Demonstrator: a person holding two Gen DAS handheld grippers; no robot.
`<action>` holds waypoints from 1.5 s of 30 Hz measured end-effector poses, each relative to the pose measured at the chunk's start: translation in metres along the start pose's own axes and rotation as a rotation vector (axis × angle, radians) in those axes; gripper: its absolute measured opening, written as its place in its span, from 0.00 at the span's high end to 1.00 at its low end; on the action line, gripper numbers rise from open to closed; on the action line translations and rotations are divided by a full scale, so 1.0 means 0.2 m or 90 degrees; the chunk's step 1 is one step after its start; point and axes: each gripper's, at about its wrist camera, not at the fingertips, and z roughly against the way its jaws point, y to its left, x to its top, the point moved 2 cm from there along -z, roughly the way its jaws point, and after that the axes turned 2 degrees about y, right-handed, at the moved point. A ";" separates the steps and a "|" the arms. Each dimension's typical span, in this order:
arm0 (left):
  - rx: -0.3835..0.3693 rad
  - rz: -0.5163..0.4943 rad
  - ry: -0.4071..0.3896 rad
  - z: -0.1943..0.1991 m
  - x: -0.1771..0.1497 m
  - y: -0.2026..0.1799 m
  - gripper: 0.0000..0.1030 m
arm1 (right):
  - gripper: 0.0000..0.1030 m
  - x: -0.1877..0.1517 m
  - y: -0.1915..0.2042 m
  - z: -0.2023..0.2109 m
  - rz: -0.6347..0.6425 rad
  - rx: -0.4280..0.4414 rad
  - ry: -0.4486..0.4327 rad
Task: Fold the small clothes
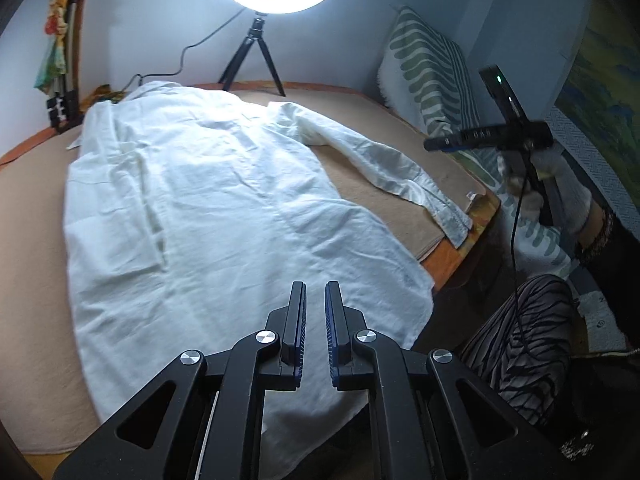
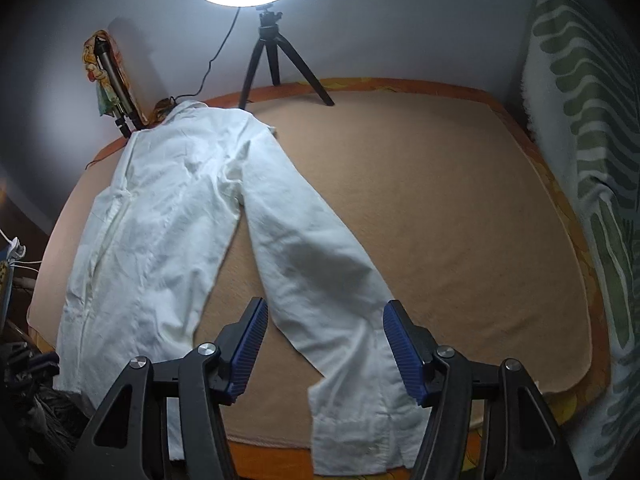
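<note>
A white long-sleeved shirt (image 1: 208, 200) lies spread flat on a tan blanket (image 1: 36, 280), one sleeve (image 1: 384, 168) stretched out to the right. My left gripper (image 1: 316, 296) hovers over the shirt's near hem, its jaws nearly closed with a narrow gap and nothing between them. In the right wrist view the shirt (image 2: 160, 220) lies left, and its sleeve (image 2: 320, 280) runs toward me. My right gripper (image 2: 324, 320) is open wide above the sleeve near its cuff (image 2: 360, 440). The right gripper also shows in the left wrist view (image 1: 436, 145), held by a gloved hand off the bed's right edge.
A ring light on a black tripod (image 2: 276, 52) stands at the bed's far edge, cable trailing left. A green-patterned pillow (image 2: 592, 160) lines the right side. A colourful cloth (image 1: 60, 40) hangs at the far left wall. The person's patterned knee (image 1: 524, 340) is at right.
</note>
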 end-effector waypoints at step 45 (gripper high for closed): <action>-0.035 0.127 -0.015 -0.11 0.07 0.10 0.92 | 0.99 -0.44 0.91 0.11 0.217 0.273 0.012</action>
